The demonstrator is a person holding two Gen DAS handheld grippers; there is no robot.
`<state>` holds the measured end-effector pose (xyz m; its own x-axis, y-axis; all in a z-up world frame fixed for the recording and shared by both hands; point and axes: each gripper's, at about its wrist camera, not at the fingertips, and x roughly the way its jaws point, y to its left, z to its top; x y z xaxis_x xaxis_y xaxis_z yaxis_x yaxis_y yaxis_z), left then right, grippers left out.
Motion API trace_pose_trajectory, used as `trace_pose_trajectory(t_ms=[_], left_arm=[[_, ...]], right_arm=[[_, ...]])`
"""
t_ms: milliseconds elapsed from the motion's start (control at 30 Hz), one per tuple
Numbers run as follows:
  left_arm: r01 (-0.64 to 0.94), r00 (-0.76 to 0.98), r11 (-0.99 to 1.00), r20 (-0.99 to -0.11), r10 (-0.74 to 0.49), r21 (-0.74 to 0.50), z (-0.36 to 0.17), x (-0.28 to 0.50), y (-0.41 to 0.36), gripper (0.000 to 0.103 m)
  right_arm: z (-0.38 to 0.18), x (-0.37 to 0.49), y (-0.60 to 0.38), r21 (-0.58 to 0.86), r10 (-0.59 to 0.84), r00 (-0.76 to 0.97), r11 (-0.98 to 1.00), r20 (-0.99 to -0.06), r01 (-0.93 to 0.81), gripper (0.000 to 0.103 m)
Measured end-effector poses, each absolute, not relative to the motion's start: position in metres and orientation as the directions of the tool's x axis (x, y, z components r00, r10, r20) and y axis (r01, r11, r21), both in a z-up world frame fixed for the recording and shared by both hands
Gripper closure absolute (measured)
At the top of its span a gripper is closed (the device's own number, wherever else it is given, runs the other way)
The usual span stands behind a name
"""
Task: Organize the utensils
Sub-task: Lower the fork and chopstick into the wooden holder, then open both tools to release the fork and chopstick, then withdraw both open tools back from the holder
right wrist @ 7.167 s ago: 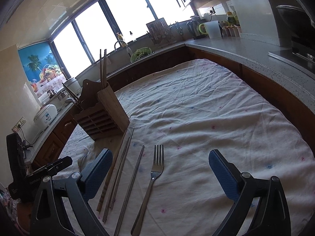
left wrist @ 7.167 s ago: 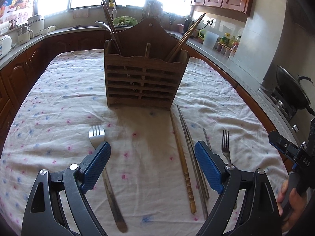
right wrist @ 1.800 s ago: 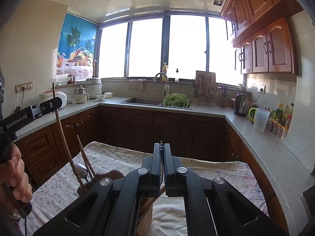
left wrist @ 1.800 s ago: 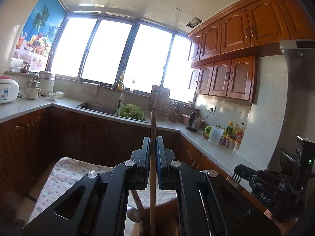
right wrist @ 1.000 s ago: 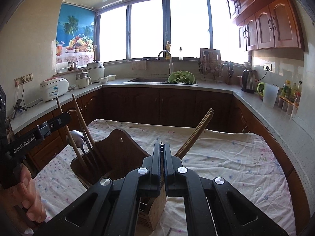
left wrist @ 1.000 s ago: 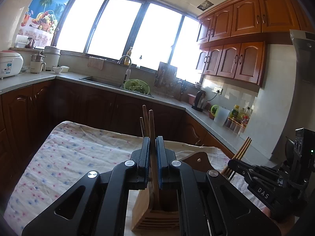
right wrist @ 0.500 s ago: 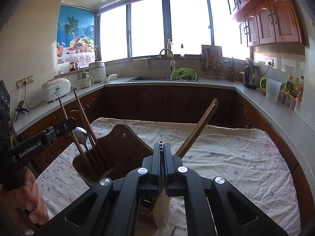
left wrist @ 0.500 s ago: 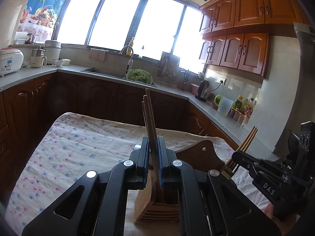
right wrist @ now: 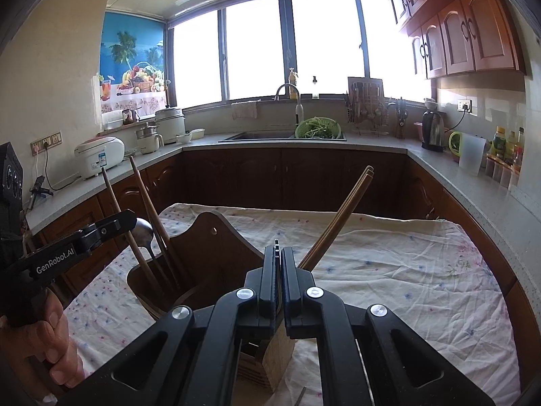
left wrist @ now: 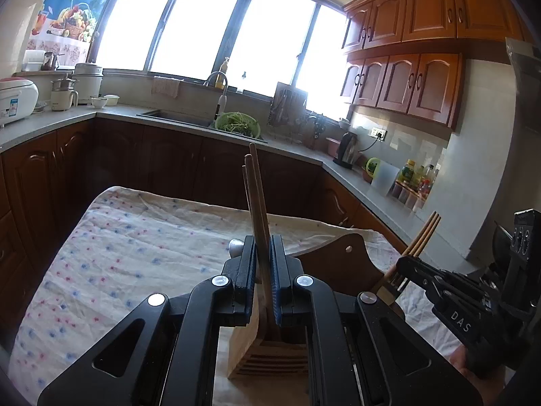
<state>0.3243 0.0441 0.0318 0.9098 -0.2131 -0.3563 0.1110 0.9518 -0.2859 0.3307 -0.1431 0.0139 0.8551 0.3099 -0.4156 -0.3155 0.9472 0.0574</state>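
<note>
Utensils are gathered in a wooden holder (right wrist: 216, 257) that stands on a table covered by a white cloth (right wrist: 389, 270) dotted with small pink and blue flowers. The holder is seen near the middle of the cloth, well in from its far edge, with a tall rounded back panel and slatted front.

In the left wrist view, the left gripper (left wrist: 262, 270) is seen just above the holder's left compartment. A wooden chopstick (left wrist: 258, 209) is pinched between its blue pads, the stick pointing up and leaning slightly left, its lower end down inside the holder. A second chopstick stands just behind it.

In the right wrist view, the right gripper (right wrist: 279, 270) is held over the holder's right side. Its pads are pressed together on a thin metal piece, of which only a dark toothed tip shows above them; what kind of utensil it is cannot be told. Just beyond it, a pair of wooden chopsticks (right wrist: 341, 216) leans to the right out of the right compartment. A metal spoon (right wrist: 145, 231) and two more chopsticks are seen in the left compartment.

A person's hand (right wrist: 37, 341) is seen at the lower left edge, wrapped around the left gripper's handle.
</note>
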Motion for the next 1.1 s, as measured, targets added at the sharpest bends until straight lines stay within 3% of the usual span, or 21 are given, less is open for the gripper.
trace_pose_trajectory(t_ms=[233, 367, 433, 833, 900, 1000, 1067, 1100], left_arm=[[0.102, 0.904, 0.952, -0.372, -0.211, -0.290, 0.033, 0.323, 0.046, 0.094], [0.086, 0.909, 0.951, -0.367, -0.197, -0.296, 0.034, 0.318, 0.048, 0.069], [0.080, 0.911, 0.951, -0.365, -0.192, -0.299, 0.035, 0.315, 0.050, 0.067], [0.046, 0.909, 0.952, -0.382, -0.166, -0.304, 0.030, 0.304, 0.060, 0.047], [0.033, 0.909, 0.955, -0.388, -0.151, -0.294, 0.030, 0.301, 0.060, 0.040], [0.001, 0.911, 0.960, -0.396, -0.117, -0.281, 0.030, 0.294, 0.062, 0.018], [-0.019, 0.914, 0.959, -0.394, -0.097, -0.281, 0.028, 0.287, 0.065, 0.010], [-0.027, 0.914, 0.958, -0.396, -0.092, -0.285, 0.027, 0.283, 0.067, 0.008]], right_arm=[[0.014, 0.330, -0.146, 0.065, 0.313, 0.857, 0.947, -0.409, -0.315, 0.093], [0.019, 0.323, -0.147, 0.061, 0.316, 0.867, 0.946, -0.386, -0.318, 0.075], [0.023, 0.319, -0.147, 0.050, 0.307, 0.878, 0.949, -0.368, -0.311, 0.065], [0.026, 0.311, -0.160, 0.069, 0.276, 0.890, 0.961, -0.364, -0.270, 0.061], [0.026, 0.310, -0.160, 0.073, 0.278, 0.888, 0.960, -0.367, -0.271, 0.057], [0.024, 0.307, -0.163, 0.090, 0.280, 0.884, 0.960, -0.373, -0.266, 0.047], [0.023, 0.304, -0.167, 0.105, 0.281, 0.881, 0.960, -0.381, -0.261, 0.038], [0.021, 0.302, -0.168, 0.110, 0.278, 0.880, 0.961, -0.385, -0.255, 0.028]])
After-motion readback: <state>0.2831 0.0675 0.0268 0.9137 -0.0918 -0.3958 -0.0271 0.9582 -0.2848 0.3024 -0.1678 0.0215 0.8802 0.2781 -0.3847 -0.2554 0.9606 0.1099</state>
